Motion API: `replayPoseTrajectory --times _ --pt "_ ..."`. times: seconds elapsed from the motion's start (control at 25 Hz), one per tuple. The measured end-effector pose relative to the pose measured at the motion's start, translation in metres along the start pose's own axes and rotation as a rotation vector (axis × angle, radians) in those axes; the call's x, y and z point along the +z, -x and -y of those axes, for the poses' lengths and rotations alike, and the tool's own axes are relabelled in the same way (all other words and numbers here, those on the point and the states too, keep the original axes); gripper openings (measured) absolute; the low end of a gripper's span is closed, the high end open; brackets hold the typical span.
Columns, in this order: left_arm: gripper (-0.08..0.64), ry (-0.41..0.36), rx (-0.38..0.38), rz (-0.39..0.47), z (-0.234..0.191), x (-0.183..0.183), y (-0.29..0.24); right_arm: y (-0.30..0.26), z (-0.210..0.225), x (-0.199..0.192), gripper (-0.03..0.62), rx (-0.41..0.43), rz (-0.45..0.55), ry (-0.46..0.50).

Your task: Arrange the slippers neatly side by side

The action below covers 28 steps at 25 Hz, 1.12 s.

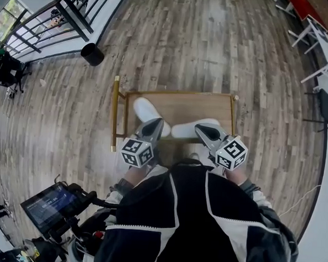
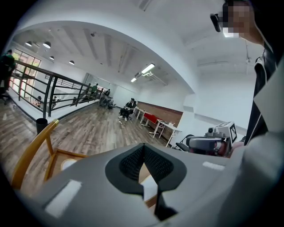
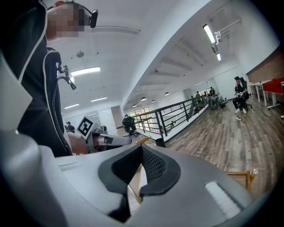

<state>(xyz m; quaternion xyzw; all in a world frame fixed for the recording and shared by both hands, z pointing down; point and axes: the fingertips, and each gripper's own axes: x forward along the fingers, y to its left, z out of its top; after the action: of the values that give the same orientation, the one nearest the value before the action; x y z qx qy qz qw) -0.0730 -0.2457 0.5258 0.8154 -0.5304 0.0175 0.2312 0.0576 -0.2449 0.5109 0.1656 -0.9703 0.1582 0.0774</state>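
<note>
No word, number or brand could be read. Only black-and-white square patterns were shown on the cube (image 1: 136,152) of the left gripper (image 1: 155,123) and the cube (image 1: 232,152) of the right gripper (image 1: 202,129), at the near edge of the wooden table (image 1: 182,105). Left of the table, print on a dark screen (image 1: 51,204) was too small to be read.

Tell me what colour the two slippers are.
The slippers are white, clearest in the head view.

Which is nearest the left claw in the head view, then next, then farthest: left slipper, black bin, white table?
1. Left slipper, just ahead of the left claw.
2. Black bin, off to the upper left.
3. White table, far upper right.
</note>
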Motion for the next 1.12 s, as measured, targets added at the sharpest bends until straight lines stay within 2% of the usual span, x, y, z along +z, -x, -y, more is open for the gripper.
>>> replayPoseTrajectory --times 0.28,0.4,0.44,0.48,0.68,0.96,1.12 --pt "0.017 0.011 0.054 -0.09 -0.054 -0.021 -0.014 -0.015 0.006 0.004 0.005 -0.036 -0.015 0.007" --pt "0.032 0.032 0.1 -0.144 -0.075 -0.037 -0.025 -0.012 0.011 0.011 0.006 -0.052 -0.017 0.015" --pt "0.095 0.052 0.124 -0.165 -0.084 -0.044 -0.029 -0.011 0.013 0.013 0.006 -0.058 -0.017 0.019" --pt "0.124 0.077 0.15 -0.185 -0.094 -0.052 -0.032 -0.009 0.015 0.015 0.006 -0.065 -0.017 0.022" --pt "0.23 0.285 0.27 -0.286 -0.143 -0.108 -0.047 0.001 0.026 0.006 0.006 -0.099 -0.023 0.018" --pt "0.268 0.423 0.407 -0.379 -0.194 -0.154 -0.077 0.022 0.045 -0.006 0.006 -0.138 -0.031 -0.006" --pt "0.265 0.467 0.442 -0.401 -0.206 -0.165 -0.081 0.038 0.035 -0.005 0.006 -0.166 -0.049 -0.013"
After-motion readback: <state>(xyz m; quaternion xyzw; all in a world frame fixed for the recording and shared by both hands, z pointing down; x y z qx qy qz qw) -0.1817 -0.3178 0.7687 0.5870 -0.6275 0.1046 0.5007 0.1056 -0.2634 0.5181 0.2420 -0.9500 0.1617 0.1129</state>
